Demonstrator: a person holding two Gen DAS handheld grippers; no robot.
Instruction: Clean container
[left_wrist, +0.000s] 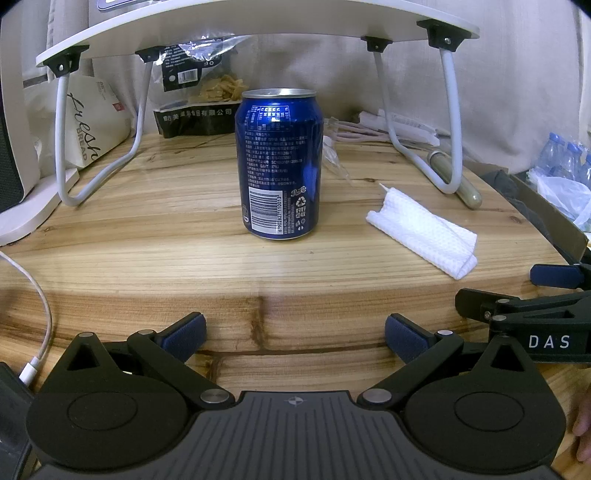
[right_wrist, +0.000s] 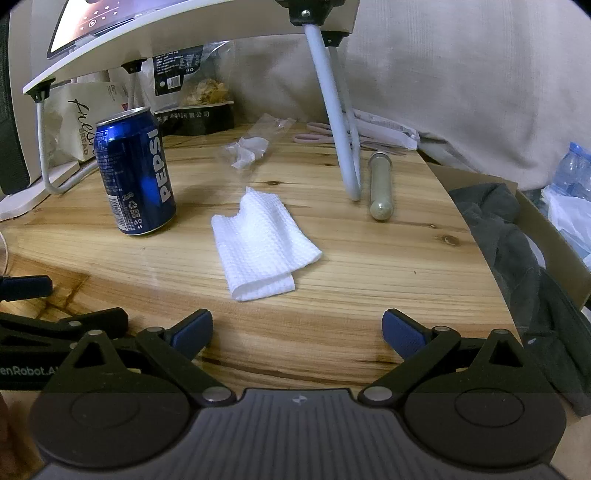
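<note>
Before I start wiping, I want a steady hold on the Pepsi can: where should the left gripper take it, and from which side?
Grip the can around mid-body, coming straight in from the front. It stands upright, centred ahead of the open left gripper, with clear table either side for the fingers. The folded cloth lies in front of the open right gripper, so that one can wipe.

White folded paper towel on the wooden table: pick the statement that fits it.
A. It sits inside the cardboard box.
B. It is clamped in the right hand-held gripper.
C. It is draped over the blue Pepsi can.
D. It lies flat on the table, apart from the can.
D: the white folded paper towel lies on the wooden table, with bare wood between it and the upright blue Pepsi can.
</note>
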